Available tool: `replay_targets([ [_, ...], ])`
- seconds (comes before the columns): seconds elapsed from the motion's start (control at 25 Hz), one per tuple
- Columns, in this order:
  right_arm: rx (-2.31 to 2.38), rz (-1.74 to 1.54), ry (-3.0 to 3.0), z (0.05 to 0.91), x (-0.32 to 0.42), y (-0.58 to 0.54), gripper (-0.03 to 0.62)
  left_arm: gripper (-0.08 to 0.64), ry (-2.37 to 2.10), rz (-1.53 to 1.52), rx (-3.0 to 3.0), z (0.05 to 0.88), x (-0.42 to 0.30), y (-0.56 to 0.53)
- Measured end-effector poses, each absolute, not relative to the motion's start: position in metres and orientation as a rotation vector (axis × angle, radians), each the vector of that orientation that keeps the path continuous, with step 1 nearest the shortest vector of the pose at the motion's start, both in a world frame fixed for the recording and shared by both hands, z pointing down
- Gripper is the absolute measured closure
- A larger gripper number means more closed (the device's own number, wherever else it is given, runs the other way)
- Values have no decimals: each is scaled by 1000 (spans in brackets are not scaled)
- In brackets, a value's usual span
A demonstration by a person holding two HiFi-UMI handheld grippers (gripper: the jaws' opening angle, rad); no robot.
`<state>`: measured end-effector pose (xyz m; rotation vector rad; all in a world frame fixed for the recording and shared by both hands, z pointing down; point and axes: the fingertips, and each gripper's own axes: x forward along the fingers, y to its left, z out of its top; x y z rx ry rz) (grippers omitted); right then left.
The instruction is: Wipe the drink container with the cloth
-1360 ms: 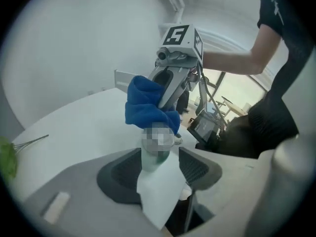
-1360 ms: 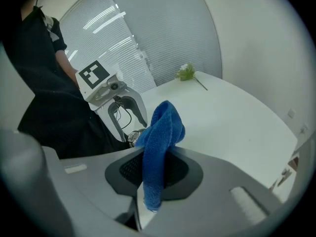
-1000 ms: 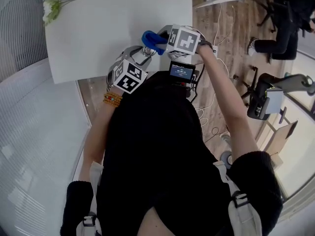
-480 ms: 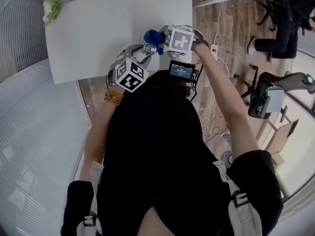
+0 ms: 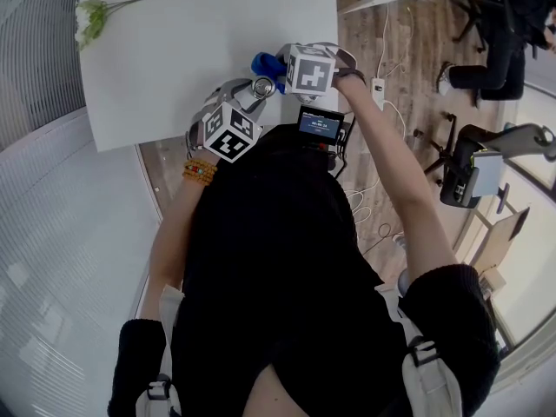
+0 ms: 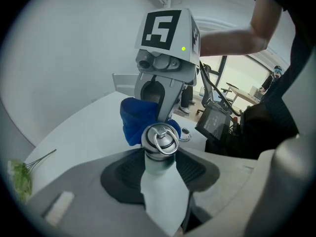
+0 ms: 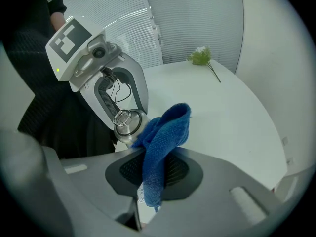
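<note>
A white drink bottle with a steel cap and ring is clamped in my left gripper, held over the near edge of the white table. My right gripper is shut on a blue cloth that presses against the bottle's cap. In the head view the cloth sits just beyond the cap, between the two marker cubes. The bottle's lower body is hidden by the left gripper.
A green flower sprig lies at the table's far left corner. Right of the table is wooden floor with cables and office chairs. A small screen hangs at the person's chest.
The right gripper with the blue cloth has shifted a little left and inward along the bottle's cap. The left gripper and bottle stay almost still.
</note>
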<state>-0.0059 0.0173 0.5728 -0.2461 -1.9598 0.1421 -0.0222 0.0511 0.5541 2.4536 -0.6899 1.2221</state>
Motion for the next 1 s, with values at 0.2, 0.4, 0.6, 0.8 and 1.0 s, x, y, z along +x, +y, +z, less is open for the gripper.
replay_targets([
  [0.2, -285, 71, -1938, 580, -8, 14, 528, 354, -685, 1228, 2455, 555, -23, 52],
  [0.4, -325, 76, -1925, 589, -7, 11, 532, 357, -687, 1236, 2460, 557, -22, 52],
  [0.6, -336, 85, -1888, 605, -4, 10, 534, 360, -681, 1250, 2457, 558, -23, 53],
  [0.8, -341, 46, -1821, 634, 4, 19, 532, 364, -679, 1258, 2458, 559, -22, 54],
  [1.0, -295, 104, -1806, 649, 6, 20, 525, 364, -679, 1254, 2466, 559, -22, 54],
])
